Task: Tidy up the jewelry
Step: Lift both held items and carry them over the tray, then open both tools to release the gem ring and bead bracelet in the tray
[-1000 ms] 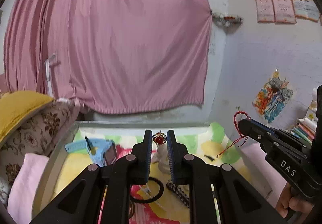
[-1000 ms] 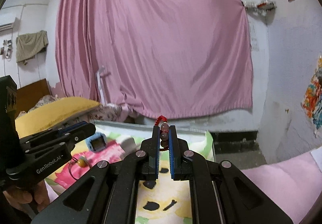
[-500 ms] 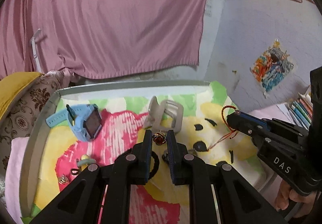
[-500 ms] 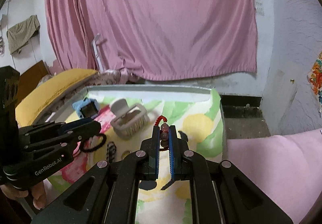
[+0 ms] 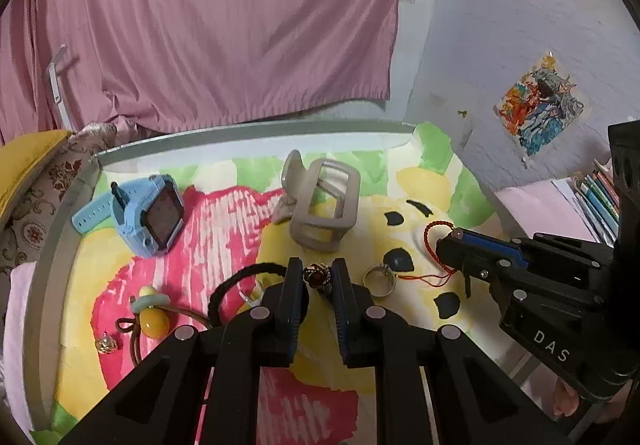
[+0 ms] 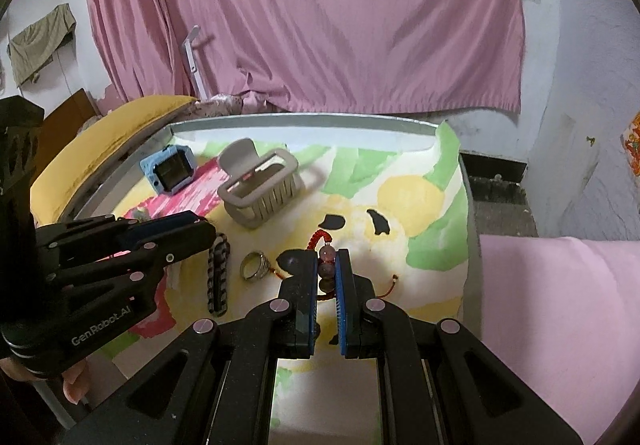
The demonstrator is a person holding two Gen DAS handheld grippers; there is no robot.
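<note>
Both grippers have tipped downward since a second ago, so the curtain that filled the earlier views now sits high and the tray (image 5: 60, 245) with its cartoon-print mat takes up the lower half. Left gripper (image 5: 317, 277) has its jaws narrow, clamped on a small ornate ring with a red stone (image 5: 316, 275), held just above the mat. Right gripper (image 6: 325, 265) is pinched nearly closed on a red-cord bead bracelet (image 6: 326, 257), whose cord loop rises past the fingertips and whose tail trails onto the mat.

On the tray lie a blue smartwatch (image 5: 154, 215), a beige hair claw clip (image 5: 324, 201), a silver ring (image 6: 256, 265) just beside the right gripper, a black braided band (image 6: 218, 277), a black hair tie (image 5: 224, 289), a yellow-and-green bead charm on a brown cord (image 5: 152, 313) and a small metallic bead (image 5: 106, 344).

"GenRobot.AI" is printed on the left gripper's body, "DAS" on the right one's.

A grey raised rim bounds the tray at the far and left edges. Bare mat lies open toward the far right corner.
</note>
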